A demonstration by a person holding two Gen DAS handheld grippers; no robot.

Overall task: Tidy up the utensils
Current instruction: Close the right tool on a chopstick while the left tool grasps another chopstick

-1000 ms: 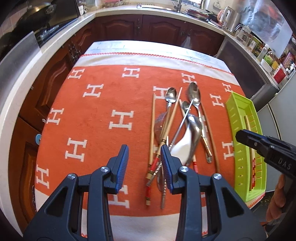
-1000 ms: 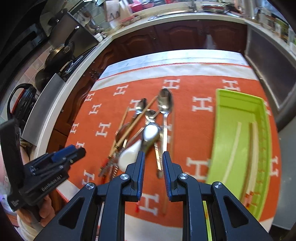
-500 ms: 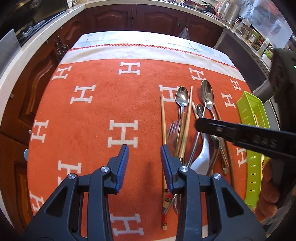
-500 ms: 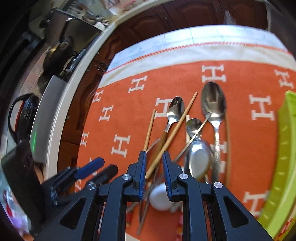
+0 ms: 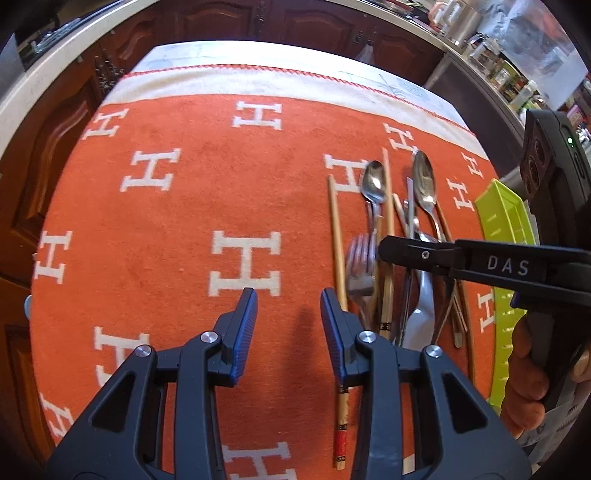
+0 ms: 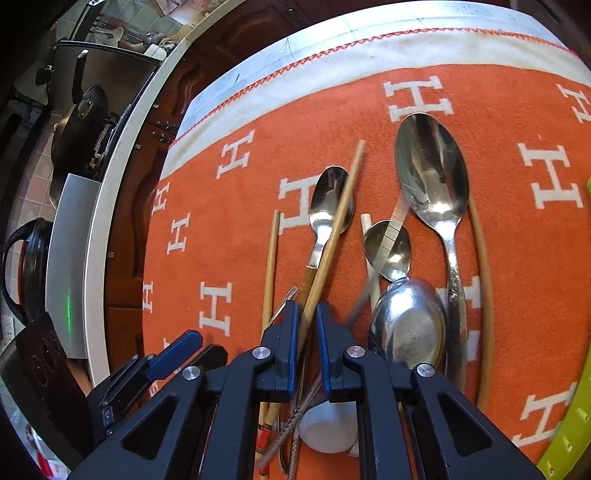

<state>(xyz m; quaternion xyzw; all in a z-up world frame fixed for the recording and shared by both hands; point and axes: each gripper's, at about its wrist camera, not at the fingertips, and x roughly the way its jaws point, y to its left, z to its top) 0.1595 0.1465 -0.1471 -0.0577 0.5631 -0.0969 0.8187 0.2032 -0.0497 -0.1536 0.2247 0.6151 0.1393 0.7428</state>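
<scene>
A heap of utensils lies on the orange cloth [image 5: 177, 206]: a large steel spoon [image 6: 432, 177], a smaller spoon [image 6: 328, 199], a fork [image 5: 360, 266], a white ceramic spoon [image 6: 328, 424] and several wooden chopsticks. My right gripper [image 6: 304, 325] is low over the heap, its jaws a narrow gap apart, with a slanted chopstick [image 6: 332, 236] running between the fingertips. It also shows in the left wrist view [image 5: 384, 249]. My left gripper [image 5: 288, 302] is open and empty above bare cloth, just left of the leftmost chopstick [image 5: 338, 247].
A lime green tray [image 5: 506, 229] sits at the right edge of the cloth; its corner also shows in the right wrist view [image 6: 569, 435]. Dark wooden cabinets [image 5: 280, 22] and a counter with a pan [image 6: 79, 125] ring the table.
My right gripper has swung left from the tray side and dropped onto the utensil heap, around a chopstick. My left gripper has moved forward and lower over the cloth.
</scene>
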